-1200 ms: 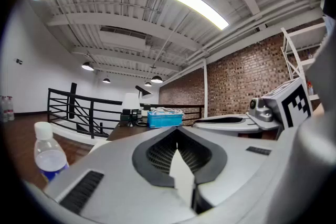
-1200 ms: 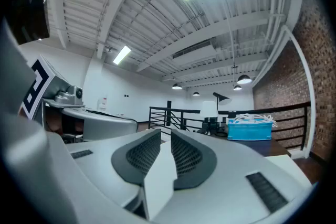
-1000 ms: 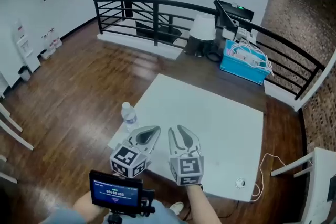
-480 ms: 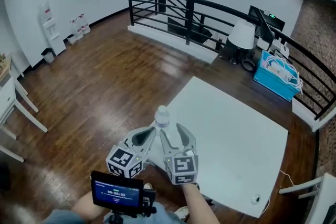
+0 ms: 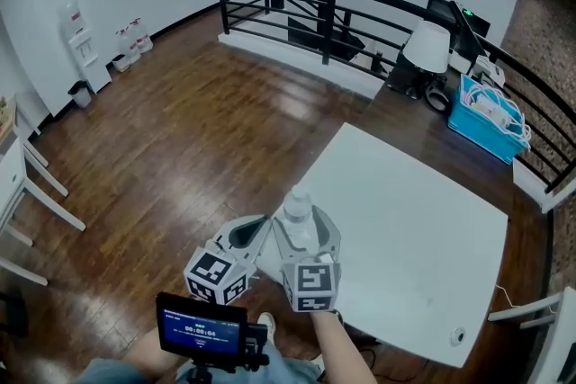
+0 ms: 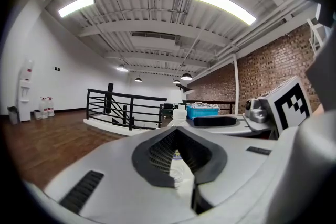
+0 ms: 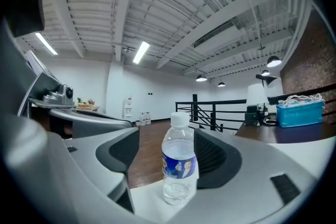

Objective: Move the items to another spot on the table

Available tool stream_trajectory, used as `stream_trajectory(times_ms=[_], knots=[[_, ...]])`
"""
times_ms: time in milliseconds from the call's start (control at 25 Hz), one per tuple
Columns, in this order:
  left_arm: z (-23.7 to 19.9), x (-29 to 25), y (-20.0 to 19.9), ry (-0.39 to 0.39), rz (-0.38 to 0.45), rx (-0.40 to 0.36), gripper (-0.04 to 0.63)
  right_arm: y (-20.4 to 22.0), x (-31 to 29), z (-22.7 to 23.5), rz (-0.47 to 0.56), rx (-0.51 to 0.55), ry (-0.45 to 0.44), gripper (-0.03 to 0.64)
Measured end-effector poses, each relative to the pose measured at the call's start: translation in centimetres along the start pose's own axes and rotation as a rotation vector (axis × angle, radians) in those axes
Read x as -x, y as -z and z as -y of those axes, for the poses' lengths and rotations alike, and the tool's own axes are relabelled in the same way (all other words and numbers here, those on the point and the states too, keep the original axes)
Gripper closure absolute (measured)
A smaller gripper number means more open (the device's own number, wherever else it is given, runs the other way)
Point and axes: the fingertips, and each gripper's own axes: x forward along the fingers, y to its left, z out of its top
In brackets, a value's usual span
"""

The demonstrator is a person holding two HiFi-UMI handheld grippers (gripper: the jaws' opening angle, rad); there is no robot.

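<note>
- Right hand-held gripper (image 5: 304, 229): jaws apart; a bottle (image 7: 178, 165) stands between the two pads; a clear gap shows on the bottle's 9 o'clock side in the right gripper view; contact on the 3 o'clock side cannot be confirmed.
- Bottle: clear plastic, white cap, blue label; upright; base on the white surface (image 5: 414, 220); located at the surface's corner at 7 o'clock in the head view, close to the edge.
- Left hand-held gripper (image 5: 256, 227): jaws closed tip to tip, nothing clamped; positioned at 9 o'clock of the right hand-held gripper, just beside it; the bottle's cap shows past its jaw tips in the left gripper view.
- Marker cubes: one on each hand-held gripper, at 6 o'clock of the jaws.
- Small screen (image 5: 202, 328): at 6 o'clock of the left hand-held gripper, lit.
- Surface: square, white; one small round object (image 5: 457, 335) near its 5 o'clock corner, too small to identify.
- Beyond the surface: black railing (image 5: 297, 0) at 12 o'clock; white lamp shade (image 5: 427, 45) at 1 o'clock; blue basket (image 5: 490, 117) of cables at 2 o'clock; wooden floor (image 5: 180, 130) from 9 to 11 o'clock.
</note>
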Motion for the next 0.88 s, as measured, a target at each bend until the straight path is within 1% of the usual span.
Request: stream_trajectory(times_ms=[80,200,440,560,680,880], knots=[[-0.6,-0.5,0.4,0.012,0.007,-0.004,0.583,0.6,-0.5,0.3,-0.014,-0.004,0.024,0.284],[-1.3,-1.1,0.7,0.026,0.004,-0.005,0.583,1.6,-1.4,1.1,-0.033,-0.018,0.063,0.242],[-2.2,-1.5,1.0,0.050,-0.048,0.007,0.583,2.9,-3.6,1.4,-0.057,-0.038,0.093,0.242],[-3.5,-1.9,1.8,0.051,-0.056,0.000,0.583,3.5,-4.6,1.8,-0.049,-0.045,0.113,0.242],[-4.2,-2.2,1.7,0.053,-0.075,0.011,0.583,3.7,-5.6,2.1,-0.048,-0.052,0.121,0.242],[-5.4,-3.3,2.6,0.065,-0.072,0.008,0.583,4.4,-6.8,2.2,-0.066,-0.038,0.117,0.245]])
